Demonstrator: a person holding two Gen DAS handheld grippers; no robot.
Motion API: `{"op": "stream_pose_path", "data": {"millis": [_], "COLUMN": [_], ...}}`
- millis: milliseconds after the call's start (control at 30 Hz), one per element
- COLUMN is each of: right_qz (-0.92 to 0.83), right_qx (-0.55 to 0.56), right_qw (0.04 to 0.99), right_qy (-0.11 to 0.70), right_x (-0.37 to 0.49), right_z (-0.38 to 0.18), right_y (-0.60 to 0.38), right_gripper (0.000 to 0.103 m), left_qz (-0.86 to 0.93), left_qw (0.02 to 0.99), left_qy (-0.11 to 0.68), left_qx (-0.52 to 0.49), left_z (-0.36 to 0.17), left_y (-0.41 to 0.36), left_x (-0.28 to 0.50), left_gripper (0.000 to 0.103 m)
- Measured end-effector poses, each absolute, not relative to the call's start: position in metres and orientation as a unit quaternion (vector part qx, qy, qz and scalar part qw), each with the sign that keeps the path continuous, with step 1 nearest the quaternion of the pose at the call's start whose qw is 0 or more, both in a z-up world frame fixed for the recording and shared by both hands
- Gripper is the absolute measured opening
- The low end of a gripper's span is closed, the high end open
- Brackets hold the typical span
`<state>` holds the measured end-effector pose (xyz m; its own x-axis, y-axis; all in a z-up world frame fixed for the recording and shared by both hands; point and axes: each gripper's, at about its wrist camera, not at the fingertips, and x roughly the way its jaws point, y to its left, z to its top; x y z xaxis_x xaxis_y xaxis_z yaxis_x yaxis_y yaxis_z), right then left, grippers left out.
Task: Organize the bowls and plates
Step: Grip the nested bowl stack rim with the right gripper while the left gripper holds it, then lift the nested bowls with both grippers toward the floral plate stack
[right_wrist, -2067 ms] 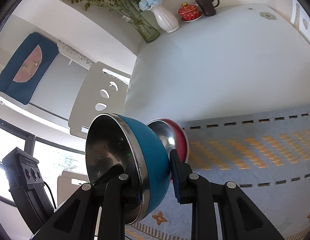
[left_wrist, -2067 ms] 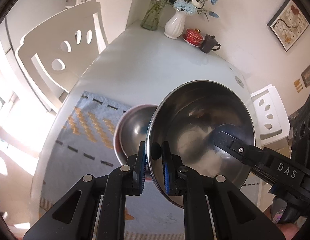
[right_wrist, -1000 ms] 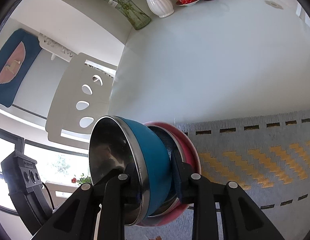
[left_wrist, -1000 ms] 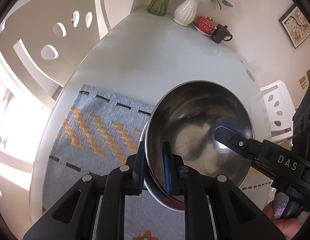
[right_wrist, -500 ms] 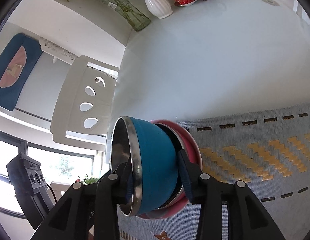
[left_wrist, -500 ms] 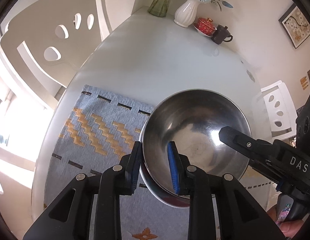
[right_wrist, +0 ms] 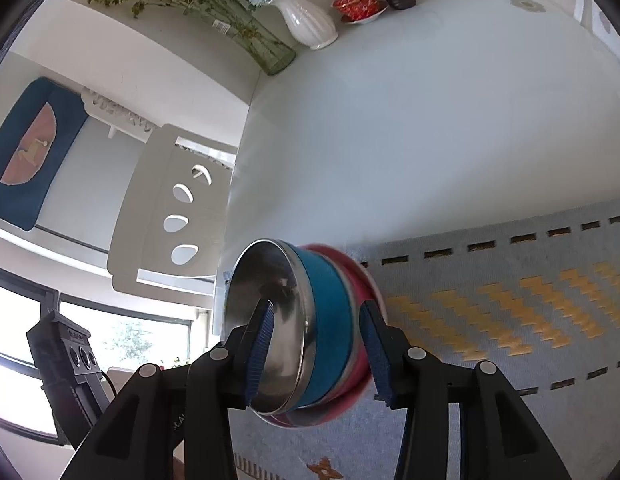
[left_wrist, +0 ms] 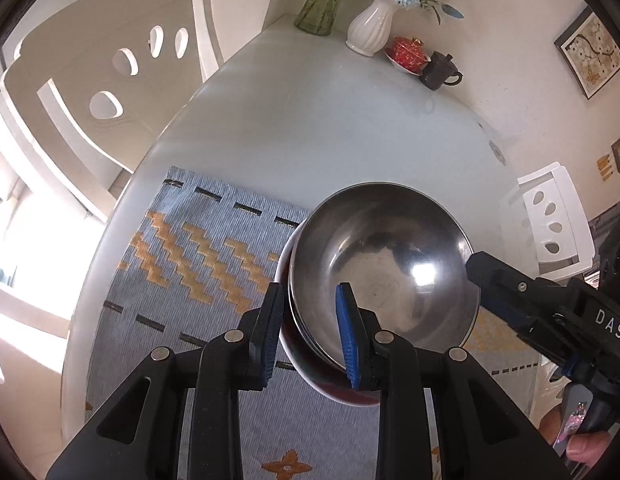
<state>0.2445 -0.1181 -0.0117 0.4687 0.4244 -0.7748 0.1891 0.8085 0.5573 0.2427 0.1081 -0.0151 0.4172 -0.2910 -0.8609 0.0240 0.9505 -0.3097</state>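
straddling the near rim of the blue bowl point(left_wrist: 384, 280), the left gripper point(left_wrist: 310, 334) sits low in the left wrist frame with its pads spread wider than the wall between them; one pad is inside the steel hollow, the other outside, and neither seems to press, so it looks let go. the right gripper point(right_wrist: 316, 354), low centre in its own frame, is likewise parted around the opposite rim, gaps showing on both sides; its finger also enters the left view at the right edge, tip by the bowl's far rim.

the blue bowl sits nested in the red bowl point(right_wrist: 360, 280), whose rim shows as a thin band under it. in the right view the pair looks tipped, most likely from the camera's own angle. both rest on the mat point(left_wrist: 198, 264), a grey-blue weave with orange zigzags, filling the lower half of each frame, on the table point(left_wrist: 310, 128).

at the table's far end, top of both frames, stand a white vase point(left_wrist: 370, 28), a glass vase point(left_wrist: 322, 12), a red cup point(left_wrist: 408, 50) and a dark teapot point(left_wrist: 440, 70). a white chair point(left_wrist: 110, 60) fills the upper left of the left view.

judging by this, the stacking of these two bowls is done; what remains is to draw both grippers clear. no plates or other bowls show, so further work cannot be judged.
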Motion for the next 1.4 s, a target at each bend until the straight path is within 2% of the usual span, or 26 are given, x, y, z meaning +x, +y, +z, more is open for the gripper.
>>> {"op": "stream_pose_path", "data": {"millis": [100,167,200,233,267,300,433,867,1067,1167,1333,1400], "right_qz": [0.064,0.068,0.072,0.073,0.073,0.072,0.089,0.108,0.116,0.118,0.117,0.112], "right_qx": [0.283,0.292,0.295,0.294,0.288,0.282,0.3,0.356,0.377,0.397,0.402,0.403], "right_qw": [0.805,0.8,0.799,0.798,0.796,0.794,0.778,0.731,0.721,0.717,0.722,0.726], "right_qy": [0.518,0.519,0.519,0.522,0.528,0.534,0.544,0.572,0.57,0.561,0.55,0.546], "right_x": [0.245,0.246,0.246,0.246,0.248,0.25,0.257,0.274,0.276,0.275,0.272,0.269], "right_z": [-0.014,-0.018,-0.02,-0.022,-0.024,-0.025,-0.039,-0.094,-0.106,-0.109,-0.111,-0.11], "right_y": [-0.121,-0.124,-0.124,-0.125,-0.124,-0.123,-0.121,-0.126,-0.126,-0.128,-0.13,-0.134], "right_gripper": [0.044,0.044,0.045,0.051,0.053,0.054,0.058,0.06,0.06,0.06,0.057,0.054], "left_qz": [-0.092,-0.086,-0.082,-0.075,-0.07,-0.068,-0.065,-0.086,-0.091,-0.094,-0.11,-0.11], "left_qw": [0.833,0.833,0.833,0.832,0.832,0.833,0.824,0.792,0.797,0.798,0.803,0.808], "left_qy": [0.531,0.531,0.532,0.533,0.533,0.531,0.543,0.575,0.568,0.563,0.547,0.544], "left_qx": [-0.127,-0.129,-0.13,-0.132,-0.136,-0.142,-0.147,-0.187,-0.182,-0.191,-0.21,-0.198], "left_z": [-0.014,-0.013,-0.013,-0.013,-0.014,-0.014,-0.025,-0.066,-0.067,-0.068,-0.064,-0.061], "left_y": [0.11,0.112,0.113,0.115,0.117,0.119,0.118,0.11,0.107,0.109,0.11,0.105], "left_x": [0.243,0.244,0.245,0.246,0.248,0.248,0.255,0.268,0.268,0.268,0.265,0.265], "left_gripper": [0.026,0.034,0.05,0.075,0.084,0.088,0.088,0.086,0.074,0.065,0.041,0.041]}}
